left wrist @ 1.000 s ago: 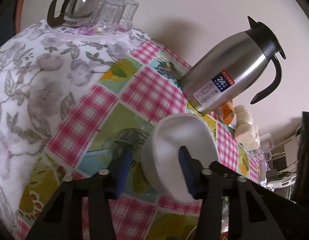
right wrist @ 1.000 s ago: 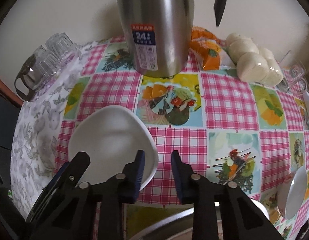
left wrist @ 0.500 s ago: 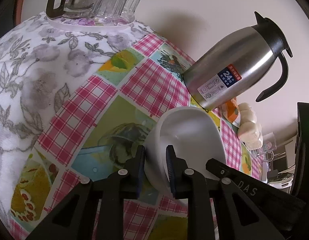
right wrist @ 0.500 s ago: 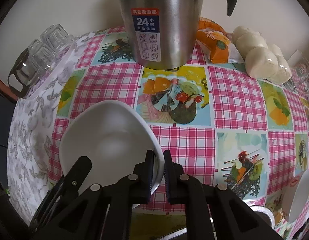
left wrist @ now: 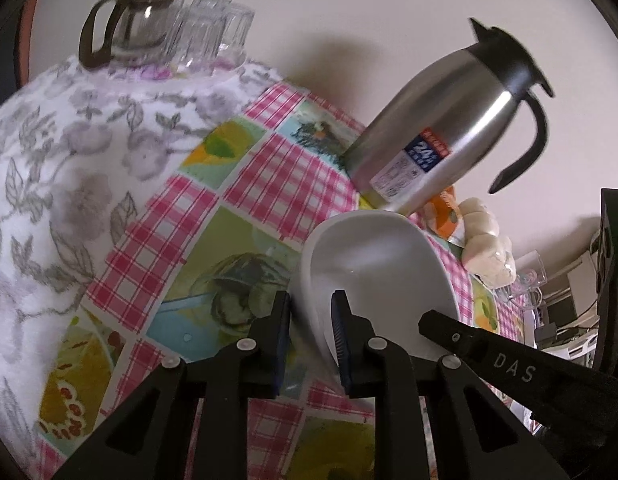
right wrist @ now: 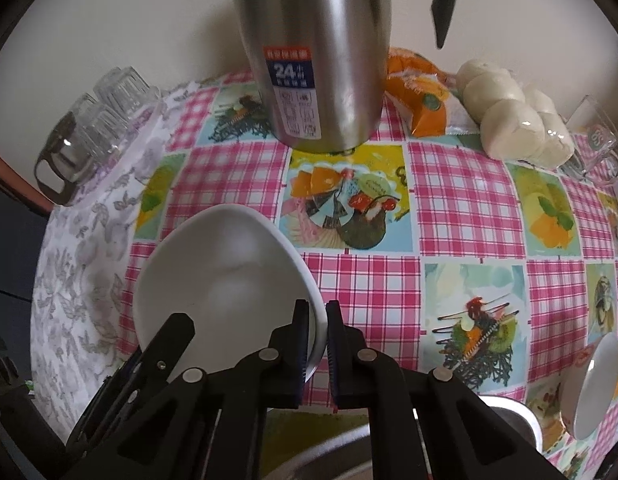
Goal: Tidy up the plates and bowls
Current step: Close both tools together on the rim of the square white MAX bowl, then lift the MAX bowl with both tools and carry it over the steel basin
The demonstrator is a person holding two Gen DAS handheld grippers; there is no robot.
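Since a second ago both claws have closed: left claw (left wrist: 309, 336) and right claw (right wrist: 317, 344) each pinch the white bowl's (right wrist: 225, 276) rim above the tabletop (right wrist: 465, 208). Uneven pulling could slip it free.

Right claw (right wrist: 318, 344) is clamped on the rim of a white bowl (right wrist: 221, 276), and the left claw (right wrist: 149, 364) has the opposite side. Steel thermos (right wrist: 313, 52) stands behind it on the checkered table (right wrist: 461, 208), with another white dish (right wrist: 597, 384) off at the right edge.
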